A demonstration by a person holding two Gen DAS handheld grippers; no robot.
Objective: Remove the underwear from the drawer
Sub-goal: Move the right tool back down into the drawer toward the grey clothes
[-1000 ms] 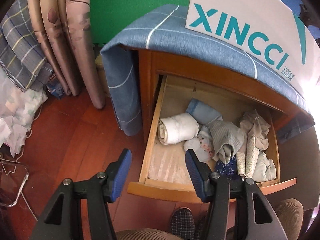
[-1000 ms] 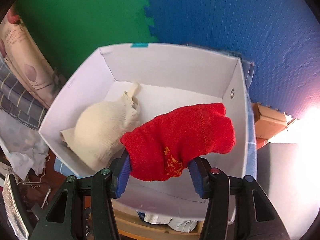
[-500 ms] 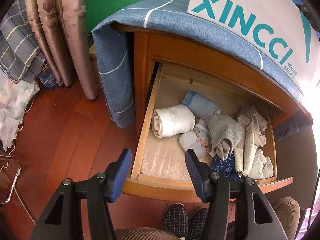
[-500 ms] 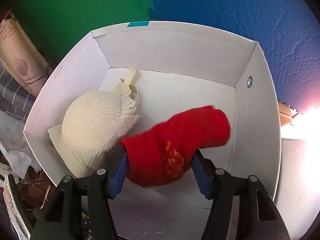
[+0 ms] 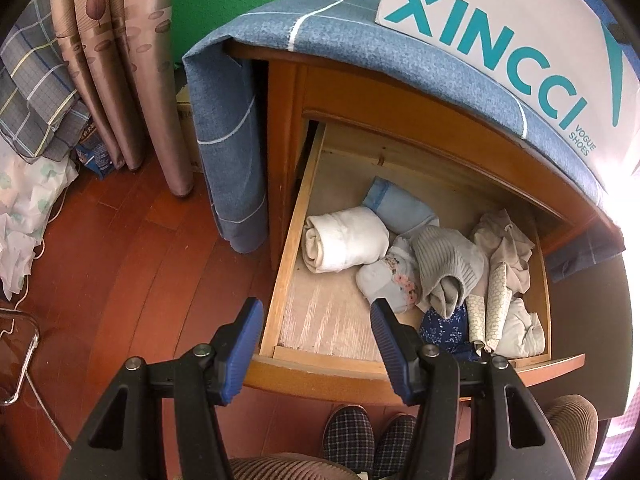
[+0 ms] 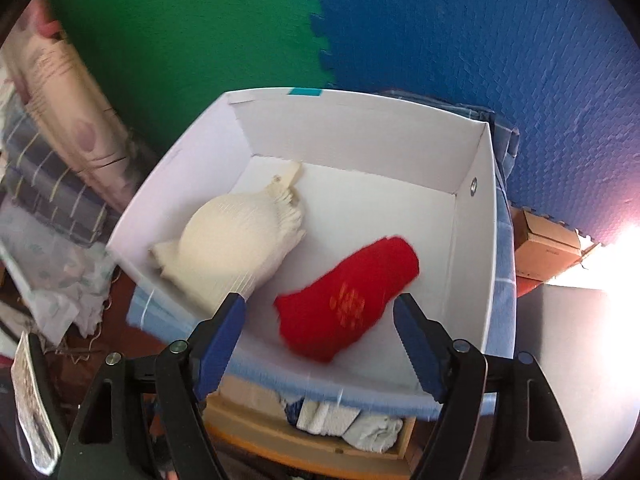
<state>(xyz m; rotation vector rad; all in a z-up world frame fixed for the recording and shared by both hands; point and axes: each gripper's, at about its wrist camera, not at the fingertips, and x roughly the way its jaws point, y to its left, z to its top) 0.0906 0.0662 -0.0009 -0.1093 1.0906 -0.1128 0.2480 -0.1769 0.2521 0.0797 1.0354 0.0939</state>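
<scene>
In the right wrist view, a red knitted garment (image 6: 352,304) lies loose on the floor of a white box (image 6: 474,248), beside a cream lace bra (image 6: 236,244). My right gripper (image 6: 320,332) hangs above the box's near edge; its jaws are opening and nothing is between the pads. In the left wrist view, my left gripper (image 5: 316,340) hovers open and empty over the front left corner of the open wooden drawer (image 5: 286,264). The drawer holds a rolled white cloth (image 5: 344,238), a folded light blue piece (image 5: 400,208), a floral piece (image 5: 390,280), a grey knit piece (image 5: 448,264) and other crumpled garments.
The white box (image 5: 520,40) with teal lettering stands on a blue cloth (image 5: 232,140) draped over the cabinet top. Curtains (image 5: 120,60) and bedding lie left on the red wooden floor. A person's checked slippers (image 5: 368,436) stand below the drawer front. A cardboard box (image 6: 548,244) sits at right.
The right gripper's jaws widened and let go of the red garment, which dropped onto the box floor beside the bra. The left gripper stayed open above the drawer's front corner.
</scene>
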